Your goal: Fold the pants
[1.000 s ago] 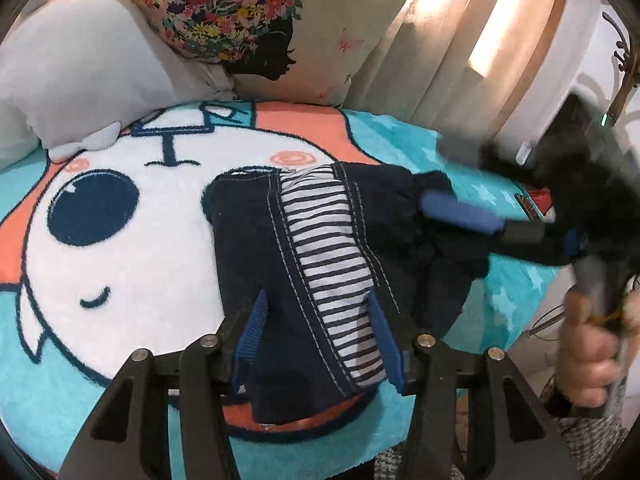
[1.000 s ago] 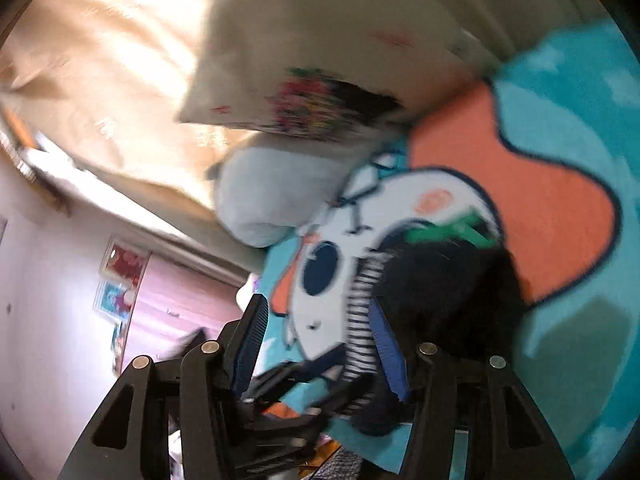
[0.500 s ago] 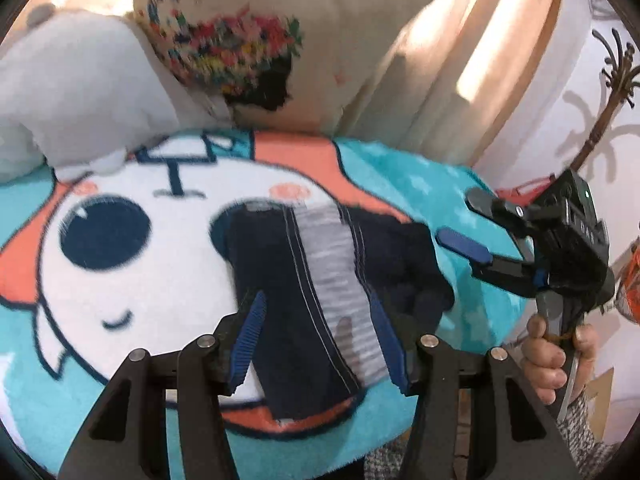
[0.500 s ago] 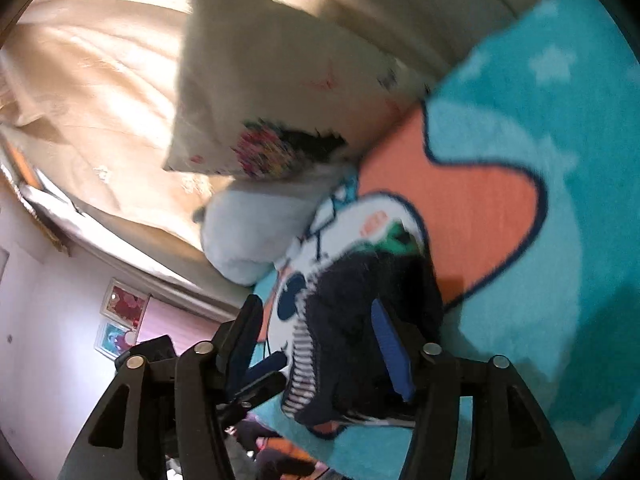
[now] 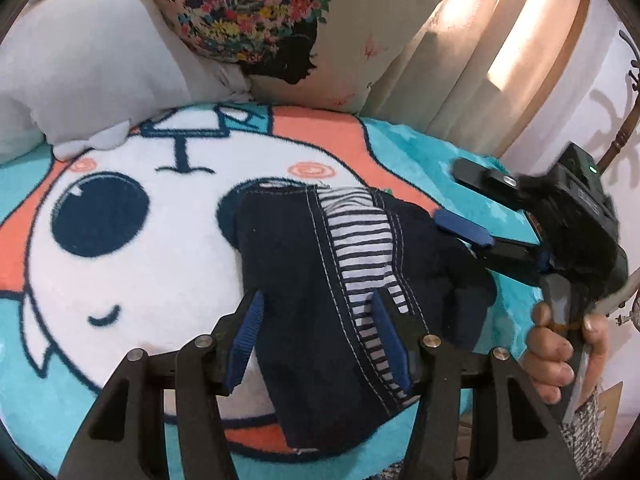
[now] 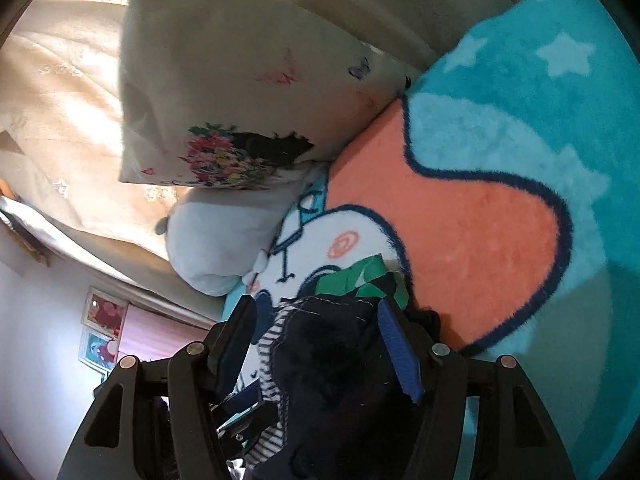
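Note:
Dark navy pants [image 5: 308,280] with a striped inner panel [image 5: 360,248] lie bunched on a round cartoon-face rug [image 5: 120,280]. My left gripper [image 5: 318,344] is open, its blue-padded fingers straddling the near part of the pants without pinching them. My right gripper [image 6: 318,344] is open over the pants' right side [image 6: 340,368], where a green label or lining [image 6: 368,276] shows. In the left wrist view the right gripper [image 5: 464,204] hovers at the pants' right edge, held by a hand [image 5: 560,344].
A floral-print cushion [image 5: 280,32] and a grey plush pillow [image 5: 80,80] lean at the rug's far edge. Beige curtains [image 5: 500,60] hang behind. The rug's near edge [image 5: 280,460] drops off close to me. A coat stand [image 5: 624,128] stands at far right.
The right gripper first pulled back off the pants to the right, then came back in to their right edge. The left gripper stayed open over the near part, shifting slightly. The pants barely moved.

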### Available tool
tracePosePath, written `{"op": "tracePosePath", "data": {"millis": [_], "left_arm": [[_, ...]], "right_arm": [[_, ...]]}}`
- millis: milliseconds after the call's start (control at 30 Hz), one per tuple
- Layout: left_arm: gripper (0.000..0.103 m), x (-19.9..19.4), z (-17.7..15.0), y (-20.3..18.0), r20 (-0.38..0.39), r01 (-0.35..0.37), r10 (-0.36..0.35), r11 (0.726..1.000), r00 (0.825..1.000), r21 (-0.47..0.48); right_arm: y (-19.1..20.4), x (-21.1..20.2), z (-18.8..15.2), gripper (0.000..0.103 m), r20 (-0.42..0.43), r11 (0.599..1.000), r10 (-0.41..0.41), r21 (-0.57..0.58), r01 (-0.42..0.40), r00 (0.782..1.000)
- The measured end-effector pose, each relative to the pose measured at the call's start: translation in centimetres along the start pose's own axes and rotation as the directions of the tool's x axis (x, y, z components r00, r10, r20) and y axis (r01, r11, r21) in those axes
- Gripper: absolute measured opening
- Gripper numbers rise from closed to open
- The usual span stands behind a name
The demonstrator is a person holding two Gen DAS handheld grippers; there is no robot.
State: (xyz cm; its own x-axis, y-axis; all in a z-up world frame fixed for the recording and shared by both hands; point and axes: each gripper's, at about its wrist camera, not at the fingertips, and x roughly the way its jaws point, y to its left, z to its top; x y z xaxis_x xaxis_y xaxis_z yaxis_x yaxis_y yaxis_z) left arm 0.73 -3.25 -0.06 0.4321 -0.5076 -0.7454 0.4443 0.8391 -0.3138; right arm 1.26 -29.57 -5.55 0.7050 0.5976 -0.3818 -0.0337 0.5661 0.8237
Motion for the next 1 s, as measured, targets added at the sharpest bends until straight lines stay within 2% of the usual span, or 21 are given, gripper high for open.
{"op": "tracePosePath", "data": {"millis": [100,233,333,433,533,600,767,867,1000], "left_arm": [[0.056,-0.9,-0.2,-0.2,0.024,-0.039,0.039,0.999,0.999,0.008],[0.057,-0.6,-0.9,-0.1,0.01,-0.031,0.031,1.0,0.999,-0.004],[0.057,0.4,-1.2,-0.1,-0.015,-0.027,0.026,0.999,1.0,-0.022],[0.057,-0.2,-1.5,-0.4,-0.001,-0.026,0.026,1.0,1.0,-0.011],[0.057,-1.4,-1.6,-0.4,0.029,-0.04,0.04,0.999,0.999,-0.005],[0.057,-2.3,-1.7,-0.4,0.062,-0.08,0.08,0.997,0.995,-0.001],[0.061,-4.3,-2.0,-1.1,0.148,-0.219,0.212,0.975,0.966,0.033],[0.062,-5.5,-2.3,-1.7,0.19,-0.265,0.25,0.962,0.95,0.06],[0.069,-6.5,-2.6,-2.2,0.23,-0.326,0.301,0.942,0.925,0.08]], "right_arm": [[1.4,-2.0,-1.1,0.067,0.021,0.999,0.011,-0.049,-0.01,1.0],[2.8,-4.3,-4.2,0.067,0.046,0.991,0.01,-0.133,-0.004,0.999],[1.9,-4.4,-5.7,0.069,0.038,0.993,0.024,-0.12,-0.019,0.999],[-0.2,-3.4,-6.0,0.069,0.018,0.998,0.001,-0.058,0.0,1.0],[0.3,-4.0,-5.9,0.069,0.044,0.998,-0.012,-0.067,0.015,0.999],[1.2,-4.6,-6.2,0.069,0.068,0.994,-0.032,-0.101,0.039,0.997],[3.2,-5.7,-7.5,0.07,0.14,0.975,-0.104,-0.18,0.129,0.985],[3.4,-6.2,-8.1,0.07,0.155,0.966,-0.14,-0.194,0.169,0.978],[3.6,-6.7,-8.4,0.07,0.169,0.961,-0.163,-0.197,0.196,0.972]]}}
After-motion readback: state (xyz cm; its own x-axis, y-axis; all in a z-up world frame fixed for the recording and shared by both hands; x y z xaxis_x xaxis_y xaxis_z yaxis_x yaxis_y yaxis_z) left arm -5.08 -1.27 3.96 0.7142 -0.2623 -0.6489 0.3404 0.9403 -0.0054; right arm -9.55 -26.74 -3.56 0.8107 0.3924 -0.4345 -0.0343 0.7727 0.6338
